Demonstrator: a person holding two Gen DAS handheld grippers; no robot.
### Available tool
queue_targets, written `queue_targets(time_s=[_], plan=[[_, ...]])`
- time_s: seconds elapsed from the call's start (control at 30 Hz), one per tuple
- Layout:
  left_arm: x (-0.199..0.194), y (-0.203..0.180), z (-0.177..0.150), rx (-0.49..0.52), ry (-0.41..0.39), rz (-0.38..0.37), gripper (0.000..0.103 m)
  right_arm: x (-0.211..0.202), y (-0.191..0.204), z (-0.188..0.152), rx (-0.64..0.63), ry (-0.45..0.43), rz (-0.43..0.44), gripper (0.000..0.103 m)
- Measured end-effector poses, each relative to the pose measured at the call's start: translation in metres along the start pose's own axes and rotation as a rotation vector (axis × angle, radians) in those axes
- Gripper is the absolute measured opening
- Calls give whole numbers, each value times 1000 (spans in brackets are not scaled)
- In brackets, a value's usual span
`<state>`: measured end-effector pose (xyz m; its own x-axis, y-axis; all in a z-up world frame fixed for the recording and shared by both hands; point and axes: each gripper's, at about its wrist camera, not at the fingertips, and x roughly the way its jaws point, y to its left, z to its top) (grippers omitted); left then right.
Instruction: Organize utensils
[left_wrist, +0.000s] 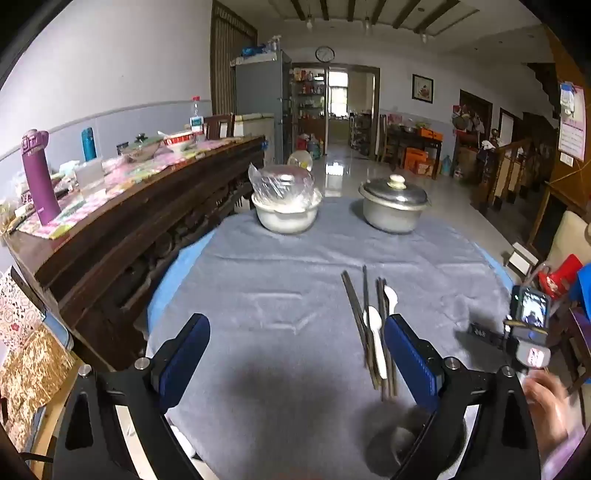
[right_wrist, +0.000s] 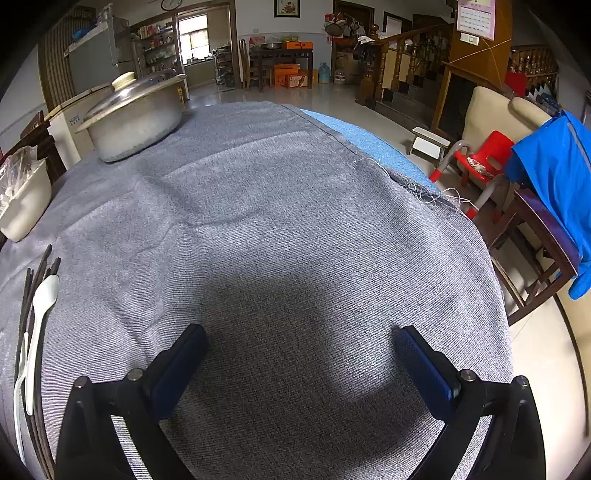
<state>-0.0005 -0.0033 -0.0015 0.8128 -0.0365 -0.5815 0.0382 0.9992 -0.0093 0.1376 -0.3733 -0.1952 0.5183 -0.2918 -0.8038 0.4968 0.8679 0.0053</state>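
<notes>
Grey tablecloth (right_wrist: 295, 221), chopsticks (left_wrist: 354, 306) (bundled), spoons (left_wrist: 375, 328)

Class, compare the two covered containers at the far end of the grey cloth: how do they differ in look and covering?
The metal pot is dull silver with a metal lid and pale knob; the white bowl is pale with a scalloped rim. The pot's lid sits bare, while the bowl's lid is wrapped in clear plastic film. The pot stands right of the bowl. Both are covered, upright, on the grey cloth.

Left tool (left_wrist: 297, 341) spread wide, nothing between its blue pads, hovering low. Right tool (right_wrist: 301, 350) likewise agape and unladen. Bare hand (left_wrist: 546, 410) blurred at far right.
</notes>
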Motion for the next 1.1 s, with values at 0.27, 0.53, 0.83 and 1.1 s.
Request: queue_targets(time_s=[0.27, 0.53, 0.83, 1.1], plan=[[-50, -3, -24, -13, 3, 42, 95, -10, 6, -5, -78, 133, 41, 103], [-88, -11, -35, 29, -51, 35, 95, -188, -13, -91, -195, -190, 48, 103], [-121, -9, -39, 9, -95, 6, 95, -340, -13, -136, -208, -376, 109, 103], [-155, -4, -46, 9, -159, 26, 95, -404, -6, -156, -195, -476, 156, 103]])
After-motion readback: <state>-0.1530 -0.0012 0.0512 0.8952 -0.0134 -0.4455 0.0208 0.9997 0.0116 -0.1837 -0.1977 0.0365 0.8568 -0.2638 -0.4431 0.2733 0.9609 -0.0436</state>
